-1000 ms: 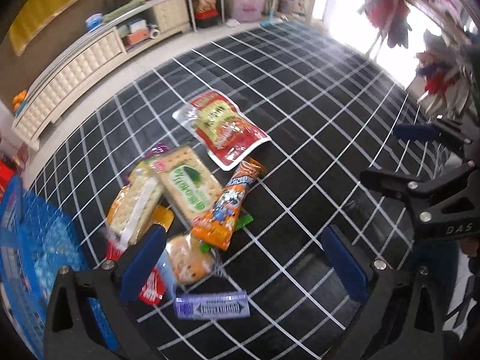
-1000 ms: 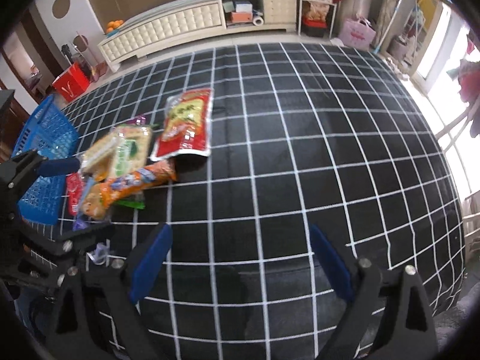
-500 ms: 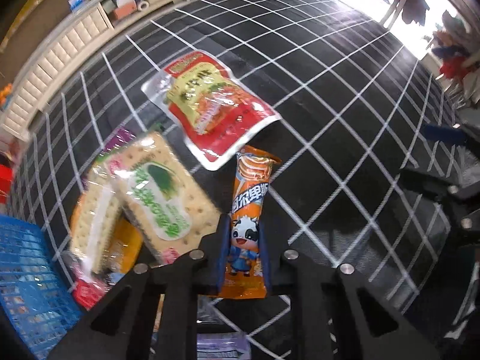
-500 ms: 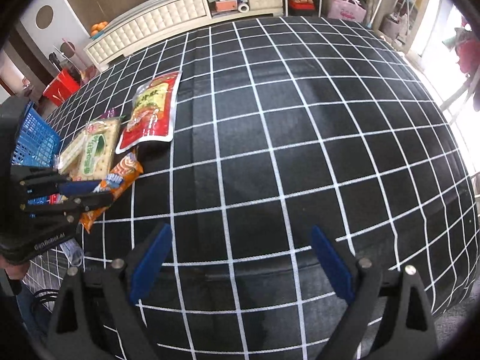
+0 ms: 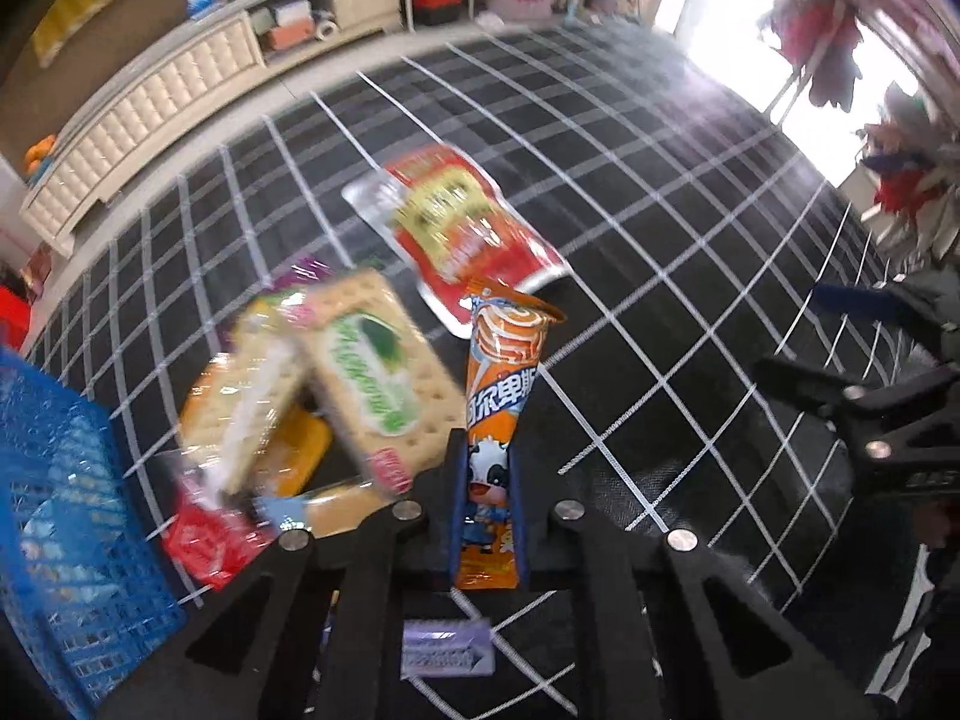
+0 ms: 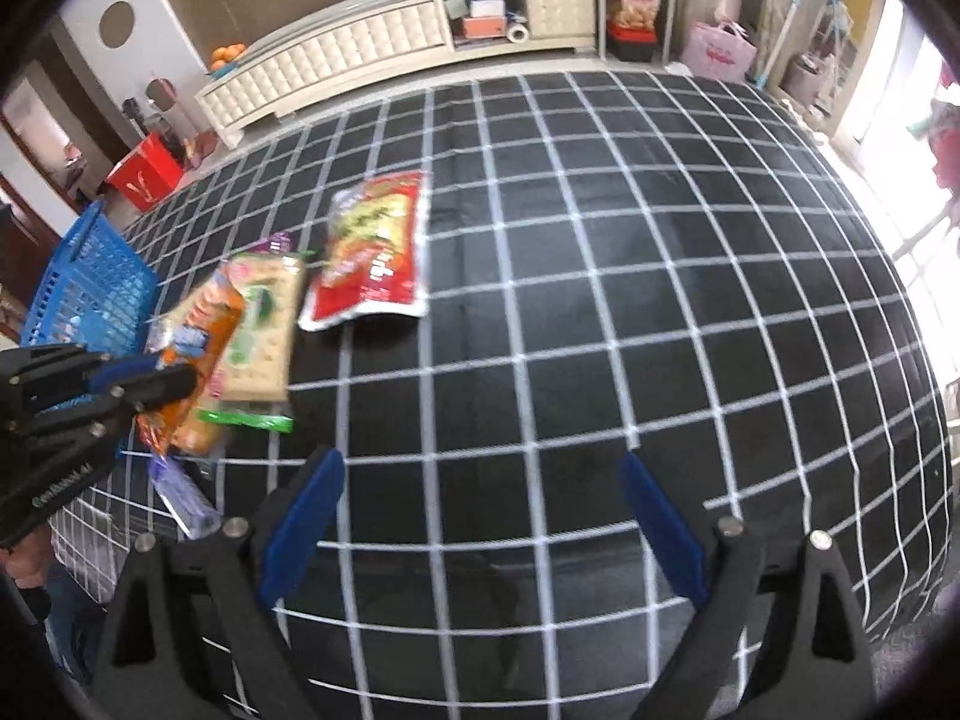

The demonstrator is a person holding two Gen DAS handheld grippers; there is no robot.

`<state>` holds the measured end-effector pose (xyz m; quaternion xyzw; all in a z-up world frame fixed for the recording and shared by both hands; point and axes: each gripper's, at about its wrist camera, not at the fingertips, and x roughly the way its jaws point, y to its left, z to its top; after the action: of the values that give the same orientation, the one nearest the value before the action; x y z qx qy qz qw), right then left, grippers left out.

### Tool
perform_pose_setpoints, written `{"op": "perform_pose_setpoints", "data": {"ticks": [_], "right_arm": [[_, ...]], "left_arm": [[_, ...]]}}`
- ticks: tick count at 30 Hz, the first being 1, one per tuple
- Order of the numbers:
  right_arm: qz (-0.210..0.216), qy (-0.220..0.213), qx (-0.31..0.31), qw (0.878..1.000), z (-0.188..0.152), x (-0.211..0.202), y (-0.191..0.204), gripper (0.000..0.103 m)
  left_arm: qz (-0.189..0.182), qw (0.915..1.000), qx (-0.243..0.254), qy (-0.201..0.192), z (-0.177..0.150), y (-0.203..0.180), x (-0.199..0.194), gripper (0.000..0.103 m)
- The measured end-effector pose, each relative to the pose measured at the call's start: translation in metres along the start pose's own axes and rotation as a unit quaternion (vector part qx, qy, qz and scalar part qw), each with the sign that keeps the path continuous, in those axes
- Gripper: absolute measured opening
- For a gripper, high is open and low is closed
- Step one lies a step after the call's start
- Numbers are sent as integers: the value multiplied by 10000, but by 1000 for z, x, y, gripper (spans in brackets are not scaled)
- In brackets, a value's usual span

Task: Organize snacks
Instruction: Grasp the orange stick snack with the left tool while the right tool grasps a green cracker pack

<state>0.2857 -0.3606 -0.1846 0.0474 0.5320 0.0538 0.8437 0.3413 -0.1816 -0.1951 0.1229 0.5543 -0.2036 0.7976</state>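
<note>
I see left gripper [image 5: 487,483] jaws closing, pads pinching one orange cow-print snack stick [image 5: 497,414]. Right gripper [image 6: 480,525] wide open, nothing between. Beside stick: two cracker packs [image 5: 372,384], one red pouch [image 5: 462,228], one blue basket [image 5: 66,480].

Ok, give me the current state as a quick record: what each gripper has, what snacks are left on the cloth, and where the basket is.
left gripper: jaws closing, pads pressing on the orange snack stick
right gripper: open, holding nothing, over bare checked cloth
snacks on the cloth: red pouch, green-label cracker pack, second cracker pack, purple gum pack, others blurred
blue basket: at the cloth's left edge; contents unclear
</note>
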Motion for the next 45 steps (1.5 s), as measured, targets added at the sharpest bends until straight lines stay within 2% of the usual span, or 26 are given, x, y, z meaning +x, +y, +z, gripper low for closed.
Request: {"op": "perform_pose_setpoints", "data": {"ticks": [4, 7, 11, 18, 24, 28, 30, 32, 33, 37, 42, 45], "right_arm": [[320, -1, -156, 9994, 10, 6, 26, 95], [562, 100, -246, 9981, 18, 18, 47, 95], [830, 221, -293, 9959, 33, 34, 72, 95], [966, 630, -473, 9922, 51, 74, 106, 93], [928, 842, -515, 9908, 58, 95, 114, 88], [940, 1019, -500, 9891, 61, 109, 118, 87], [850, 906, -603, 9904, 61, 109, 120, 82], [738, 810, -703, 9915, 60, 109, 122, 62], [712, 783, -751, 9915, 58, 108, 122, 60], [901, 845, -727, 9897, 54, 100, 118, 60], [778, 555, -784, 9923, 46, 61, 119, 60], [753, 332, -801, 9934, 45, 31, 122, 60]], "left_arm": [[340, 9984, -346, -289, -5, 19, -28, 11], [653, 9954, -601, -363, -13, 39, -37, 11], [861, 9915, -881, -428, -20, 60, -43, 11], [890, 9895, -1064, -406, -32, 76, -41, 11], [801, 9897, -1140, -312, -31, 83, -29, 11], [890, 9895, -1103, -280, -29, 86, -23, 11], [832, 9893, -1179, -229, -28, 88, -21, 11], [823, 9895, -1169, -199, -27, 89, -20, 11], [870, 9896, -1131, -204, -27, 88, -20, 11], [820, 9894, -1172, -232, -29, 87, -23, 11], [764, 9905, -1092, -330, -36, 79, -36, 11], [608, 9909, -1094, -495, -41, 74, -56, 11]]}}
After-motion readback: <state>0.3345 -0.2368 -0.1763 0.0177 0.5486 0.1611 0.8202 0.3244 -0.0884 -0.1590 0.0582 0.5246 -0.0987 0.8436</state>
